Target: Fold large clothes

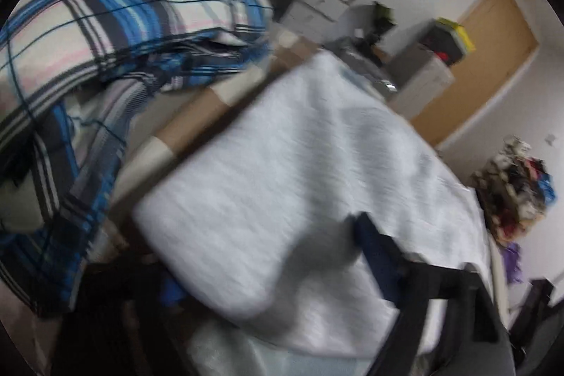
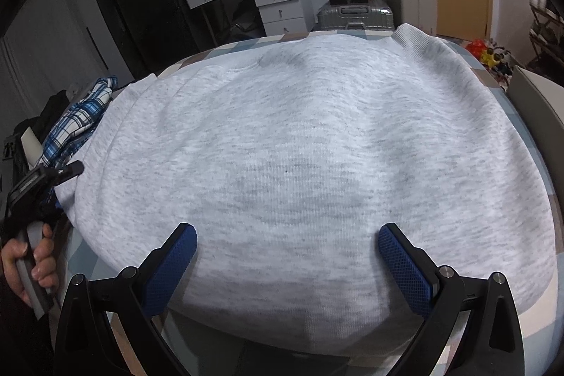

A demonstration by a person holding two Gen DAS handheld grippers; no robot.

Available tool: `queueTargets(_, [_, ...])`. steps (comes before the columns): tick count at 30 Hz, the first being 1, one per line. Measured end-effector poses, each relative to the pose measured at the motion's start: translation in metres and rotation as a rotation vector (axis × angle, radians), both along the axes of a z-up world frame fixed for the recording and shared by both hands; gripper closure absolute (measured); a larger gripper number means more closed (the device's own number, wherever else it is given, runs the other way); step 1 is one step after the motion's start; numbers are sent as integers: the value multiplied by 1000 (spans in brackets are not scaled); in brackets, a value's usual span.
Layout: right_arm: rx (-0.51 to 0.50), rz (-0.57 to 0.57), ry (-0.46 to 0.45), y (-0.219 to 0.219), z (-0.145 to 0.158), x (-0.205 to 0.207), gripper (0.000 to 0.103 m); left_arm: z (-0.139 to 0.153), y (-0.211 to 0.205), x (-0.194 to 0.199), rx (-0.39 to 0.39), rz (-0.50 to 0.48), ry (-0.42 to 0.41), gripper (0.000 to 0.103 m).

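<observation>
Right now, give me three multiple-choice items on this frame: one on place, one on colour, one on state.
1. Where is the blue-and-white plaid shirt?
A. Left of the light grey knit sweatshirt
B. On top of it
C. Right of it

2. What colour are the right gripper's pads?
A. Red
B. Blue
C. Green

3. The right gripper is:
A. Shut on the sweatshirt
B. Open
C. Out of view

Key: A, the shirt lies bunched at the sweatshirt's left edge; B, both pads show blue mesh; B, its jaws stand wide apart.
</observation>
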State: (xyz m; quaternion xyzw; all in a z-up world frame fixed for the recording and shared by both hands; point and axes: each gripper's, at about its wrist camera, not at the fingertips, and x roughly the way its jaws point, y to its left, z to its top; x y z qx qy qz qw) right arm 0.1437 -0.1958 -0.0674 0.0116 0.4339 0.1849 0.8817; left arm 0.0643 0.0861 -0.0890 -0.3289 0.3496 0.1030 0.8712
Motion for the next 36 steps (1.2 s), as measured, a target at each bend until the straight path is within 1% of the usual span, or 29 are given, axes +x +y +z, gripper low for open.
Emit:
queueTargets(1, [-3, 0, -2, 2, -1, 0, 0, 0, 2, -1, 0, 13, -3, 47])
queueTargets(2, [-8, 2, -5, 2, -1, 0, 0, 1, 3, -3, -1, 20, -9, 52])
queueTargets(3, [-12, 4, -7, 3, -2, -1, 0, 1, 5, -6, 7, 27, -15, 68])
queueTargets(4, [-17, 6, -10, 3, -3, -1, 0, 4, 5, -9, 22, 26, -32, 90])
queueTargets(7, [-31, 8, -15, 4, -4, -1, 0, 12, 4, -13, 67, 16, -54, 94])
queueTargets(14, [-51, 18, -11, 6, -5, -2, 0, 27, 5, -15, 96, -25, -113, 95])
queueTargets(19, [-142, 95, 3, 24, -11, -11, 0, 38, 0, -29, 174, -61, -131, 96])
queueTargets(23, [-149, 191, 39, 31, -10, -21, 0, 43, 4, -52, 178, -74, -139, 96])
queueTargets(25, [-154, 236, 46, 34, -10, -25, 0, 42, 6, -59, 195, -77, -124, 96])
queueTargets(27, [-154, 262, 46, 37, -8, -27, 0, 41, 5, -64, 214, -79, -135, 96])
queueTargets(30, [-91, 236, 35, 37, 1, -21, 0, 47, 1, -61, 237, -88, -163, 96])
queueTargets(33, [33, 145, 27, 34, 7, -8, 0, 59, -5, -54, 270, -111, -218, 96])
queueTargets(36, [110, 55, 12, 33, 7, 0, 0, 74, -17, -44, 307, -149, -277, 96])
